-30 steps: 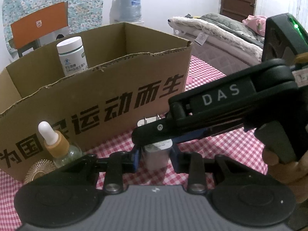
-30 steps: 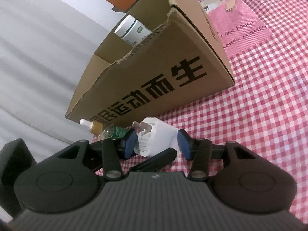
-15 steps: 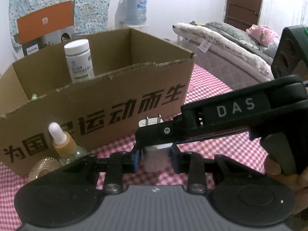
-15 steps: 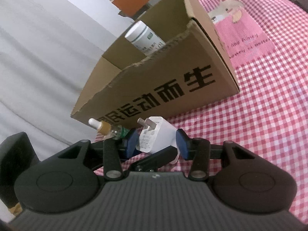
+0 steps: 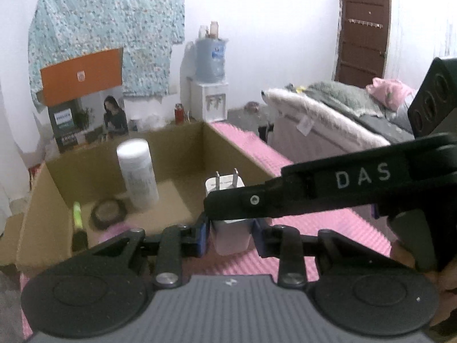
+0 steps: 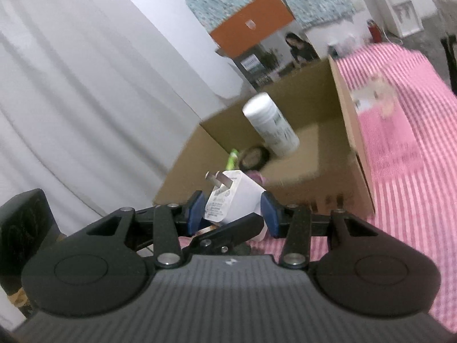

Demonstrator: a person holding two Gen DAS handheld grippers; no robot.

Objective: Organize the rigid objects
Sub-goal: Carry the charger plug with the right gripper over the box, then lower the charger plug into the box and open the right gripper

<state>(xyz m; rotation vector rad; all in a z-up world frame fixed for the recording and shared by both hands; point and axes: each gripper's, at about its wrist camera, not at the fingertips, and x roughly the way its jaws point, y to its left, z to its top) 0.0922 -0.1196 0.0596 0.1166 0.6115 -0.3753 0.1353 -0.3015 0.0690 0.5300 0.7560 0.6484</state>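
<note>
2 hand-held grippers clamp 1 white charger (image 5: 230, 233) together: the left hand-held gripper (image 5: 230, 235) pinches its lower body, and the right hand-held gripper (image 6: 232, 213) grips its sides, blue pads (image 6: 270, 213) pressing. It hangs above the near edge of the cardboard box (image 5: 237, 154) on the pink-checked bench (image 5: 337, 223). Inside, at 10 o'clock from the charger, stands a white bottle (image 5: 138, 177).

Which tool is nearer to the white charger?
Neither left nor right: both are clamped on the charger. The left tool grips its lower body, and the right tool grips it higher up, just below the prongs.
</note>
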